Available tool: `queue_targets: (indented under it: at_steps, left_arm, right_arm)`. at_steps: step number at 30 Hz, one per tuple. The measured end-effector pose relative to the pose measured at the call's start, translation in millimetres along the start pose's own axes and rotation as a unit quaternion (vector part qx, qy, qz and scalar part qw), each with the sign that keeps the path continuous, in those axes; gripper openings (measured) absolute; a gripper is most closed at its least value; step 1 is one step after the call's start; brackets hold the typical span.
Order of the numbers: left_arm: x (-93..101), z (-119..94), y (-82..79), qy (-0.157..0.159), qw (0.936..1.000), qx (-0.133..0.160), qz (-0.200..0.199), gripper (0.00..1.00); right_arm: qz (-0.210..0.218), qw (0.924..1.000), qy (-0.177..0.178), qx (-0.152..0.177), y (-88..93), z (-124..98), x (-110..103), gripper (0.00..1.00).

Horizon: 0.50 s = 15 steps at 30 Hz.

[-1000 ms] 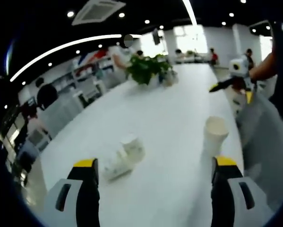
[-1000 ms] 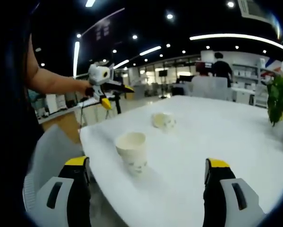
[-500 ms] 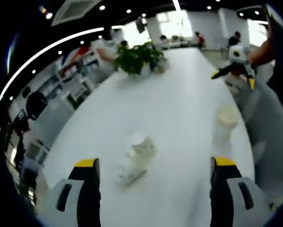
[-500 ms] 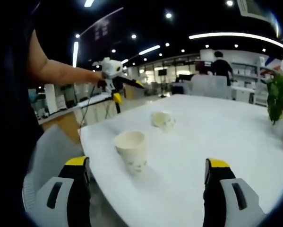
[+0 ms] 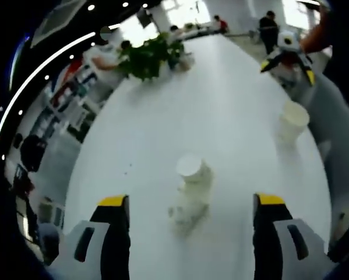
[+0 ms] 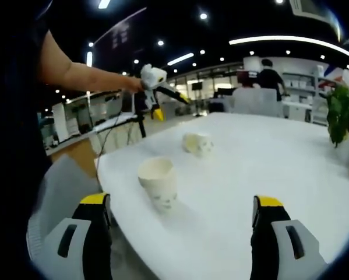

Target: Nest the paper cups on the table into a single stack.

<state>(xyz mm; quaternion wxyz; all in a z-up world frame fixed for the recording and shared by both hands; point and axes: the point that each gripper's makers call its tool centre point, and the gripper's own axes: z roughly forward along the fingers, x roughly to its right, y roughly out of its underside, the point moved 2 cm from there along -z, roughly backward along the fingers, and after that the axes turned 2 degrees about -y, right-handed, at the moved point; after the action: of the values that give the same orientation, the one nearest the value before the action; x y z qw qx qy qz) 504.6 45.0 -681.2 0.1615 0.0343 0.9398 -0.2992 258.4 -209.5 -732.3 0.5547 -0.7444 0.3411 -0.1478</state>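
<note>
**Two cups apart on the white surface, both tools wide and empty**

In the left gripper view, the left tool (image 5: 186, 204) hung above the white surface (image 5: 221, 116) with its jaws spread wide and nothing between them. A lying cup (image 5: 191, 186), on its side with its open mouth turned away from the camera, rested on the surface roughly midway between the jaws as seen from above; whether it was one cup or several nested could not be told through the blur. An upright cup (image 5: 293, 121) stood well apart from it, near the surface's edge on the person's side.

In the right gripper view, the right tool (image 6: 180, 213) also stood wide and held nothing. The upright cup (image 6: 157, 182) sat near the rounded corner of the surface (image 6: 267, 169), with the lying cup (image 6: 197, 143) farther in from that corner. The left tool (image 6: 162, 96) showed beyond the corner, held in the air at the end of the person's forearm (image 6: 87, 76).

A potted plant (image 5: 148, 55) stood toward the far end of the surface.
</note>
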Motion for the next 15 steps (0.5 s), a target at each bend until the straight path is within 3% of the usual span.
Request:
queue_targets:
  at_steps: [4, 11, 15]
  left_arm:
    - [-7.6, 11.8, 3.8, 0.011, 0.9998, -0.010, 0.013, 0.82]
    - [-3.1, 41.4, 28.3, 0.042, 0.9974, -0.048, 0.034, 0.80]
    - [-1.0, 59.1, 36.1, 0.047, 0.9963, -0.050, 0.052, 0.73]
  right_arm:
    - [0.006, 1.0000, 0.003, -0.003, 2.2, -0.1, 3.5, 1.00]
    - [0.011, 0.9999, 0.005, -0.006, 2.8, 0.4, 8.4, 1.00]
    - [0.015, 0.9998, 0.004, -0.009, 5.1, 1.1, 8.7, 1.00]
